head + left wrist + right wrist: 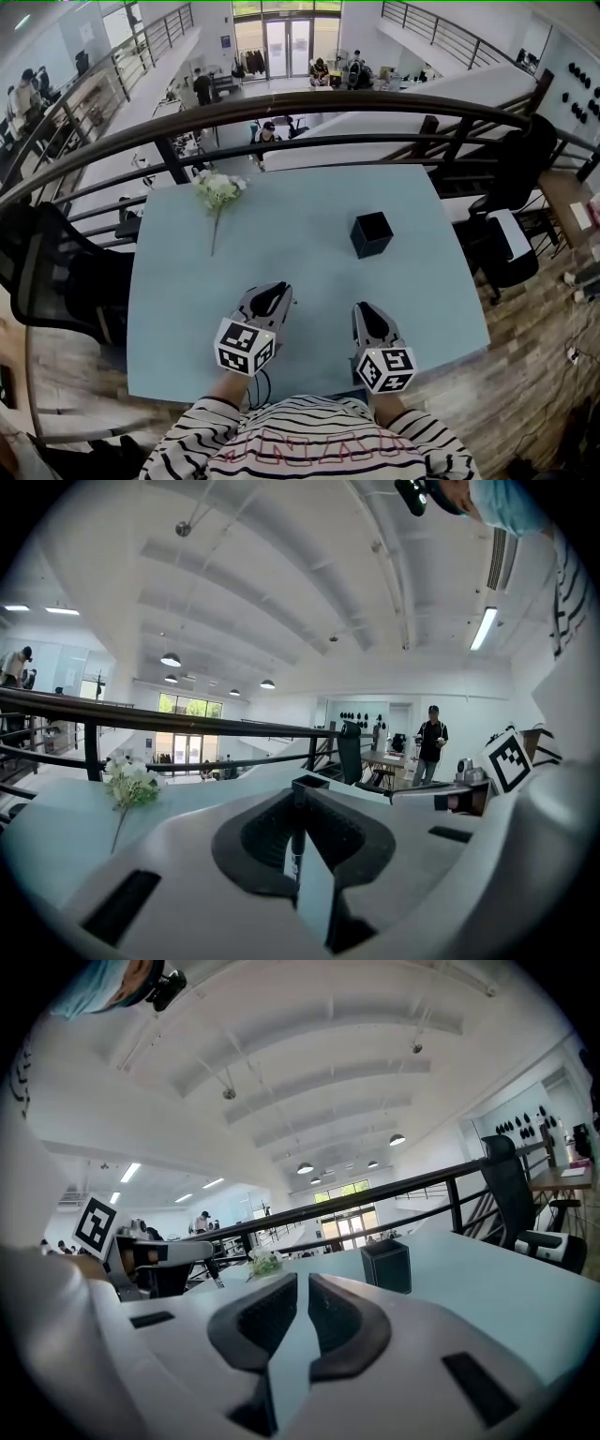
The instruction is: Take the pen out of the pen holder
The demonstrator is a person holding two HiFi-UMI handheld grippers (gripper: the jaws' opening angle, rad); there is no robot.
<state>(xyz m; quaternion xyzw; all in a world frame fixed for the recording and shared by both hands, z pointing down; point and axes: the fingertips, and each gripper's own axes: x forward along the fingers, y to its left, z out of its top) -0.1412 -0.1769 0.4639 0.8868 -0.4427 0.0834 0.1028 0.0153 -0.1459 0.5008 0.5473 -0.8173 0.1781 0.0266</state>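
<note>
From the head view we look down on a pale blue worktop (300,272) with a dark metal railing (309,103) behind it. The black square open-topped pen holder (371,234) stands upright right of centre, and nothing that we can make out sticks up from it. A small bunch of white flowers on a green stem (218,190) lies well apart, near the far left corner. The left tongs (270,295) and the right tongs (368,314) both sit low near the front edge, side by side. They point towards the holder but are well short of it, which we take as a drawn-back pose, not a reach. In the left gripper view the black pads are pinching a slim dark pen with a pale band (295,850). It stands upright in the narrow gap, gripped along its shaft, probably so it cannot swing or slip. With the pen in these tongs and clear of the holder, we judge the task as good as done. In the right gripper view the right tongs (302,1307) are only narrowly spread. A thin slit separates the pads and nothing lies in it. Past them the holder (386,1266) stands on the worktop, a little to the right, with the flowers (266,1264) further off. We read this gripper as idle, kept out of the way since the holder stands steady alone.
</note>
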